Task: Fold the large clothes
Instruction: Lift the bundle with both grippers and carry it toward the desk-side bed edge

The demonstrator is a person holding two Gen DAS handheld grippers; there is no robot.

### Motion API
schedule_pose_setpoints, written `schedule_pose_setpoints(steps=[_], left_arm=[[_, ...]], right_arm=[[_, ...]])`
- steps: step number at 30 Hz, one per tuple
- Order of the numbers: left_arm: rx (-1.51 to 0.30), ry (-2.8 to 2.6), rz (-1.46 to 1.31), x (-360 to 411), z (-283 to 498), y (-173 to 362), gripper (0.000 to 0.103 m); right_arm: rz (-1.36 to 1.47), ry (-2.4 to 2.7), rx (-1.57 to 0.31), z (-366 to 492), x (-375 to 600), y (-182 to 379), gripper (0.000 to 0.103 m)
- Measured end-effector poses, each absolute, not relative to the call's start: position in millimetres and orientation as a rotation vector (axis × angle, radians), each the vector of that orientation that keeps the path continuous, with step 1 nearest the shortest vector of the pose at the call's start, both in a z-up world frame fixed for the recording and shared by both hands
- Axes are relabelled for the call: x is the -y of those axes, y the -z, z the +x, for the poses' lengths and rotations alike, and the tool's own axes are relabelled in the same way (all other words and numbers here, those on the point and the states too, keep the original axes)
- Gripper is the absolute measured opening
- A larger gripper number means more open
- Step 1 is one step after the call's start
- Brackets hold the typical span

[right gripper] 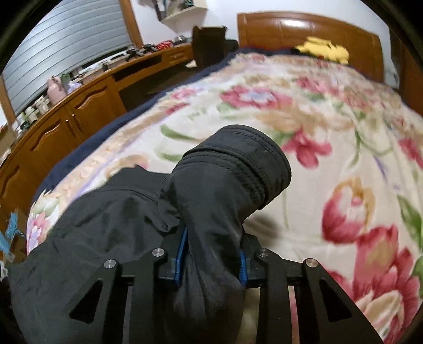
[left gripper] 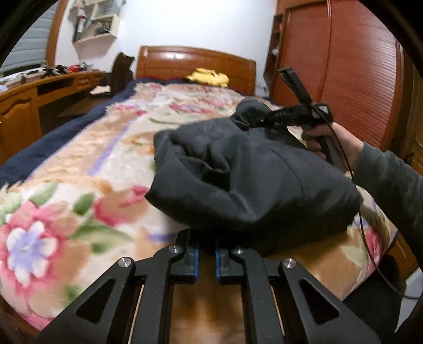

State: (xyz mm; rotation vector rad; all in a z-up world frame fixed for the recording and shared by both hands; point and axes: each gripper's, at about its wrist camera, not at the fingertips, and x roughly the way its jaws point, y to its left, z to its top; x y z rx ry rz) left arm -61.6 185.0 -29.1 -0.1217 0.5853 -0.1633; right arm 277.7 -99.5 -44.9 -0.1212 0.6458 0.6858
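Right wrist view: the right gripper (right gripper: 211,256) is clamped on the sleeve (right gripper: 224,180) of a black jacket (right gripper: 100,225), its blue pads (right gripper: 181,258) pressing the fabric from both sides, with the stitched cuff projecting beyond them. Left wrist view: the jacket (left gripper: 246,180) lies bunched in a rounded heap on the floral blanket (left gripper: 79,190), near the foot of the bed and towards the right-hand edge. The left gripper (left gripper: 206,260) sits just short of the heap with its jaws nearly together and nothing visibly between them; its pads (left gripper: 195,262) appear bare.

Risks, as judged from this arrangement: the smooth sleeve fabric could slide out of the right grip if pulled sharply; dragging one sleeve alone may tow the whole heap towards the bed edge, or twist it tighter instead of spreading it; the trailing cable (left gripper: 354,182) beside the right hand (left gripper: 333,143) could snag on the garment.

Obscured or uncertain: the heap conceals the jacket's front, collar and other sleeve, so its orientation cannot be read. Motion blur softens the blanket in both views. Whether the left fingertips touch the hem is unclear, since the heap overhangs them. Items on the desk (left gripper: 31,92) and wall shelf (left gripper: 97,23) are too small to identify. A yellow object (left gripper: 208,76) by the headboard (left gripper: 195,63) is indistinct.
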Motion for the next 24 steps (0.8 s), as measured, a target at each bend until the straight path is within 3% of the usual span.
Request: schedule_pose_setpoints(steps=[10, 24], left_arm=[[-0.483, 0.004, -0.125, -288, -93, 11, 0.008], [-0.438, -0.421, -0.17, -465, -125, 8, 0.007]], right_arm=[[-0.27, -0.747, -0.544, 239, -11, 18, 0.029], [-0.336, -0.91, -0.408, 206, -248, -6, 0.029]])
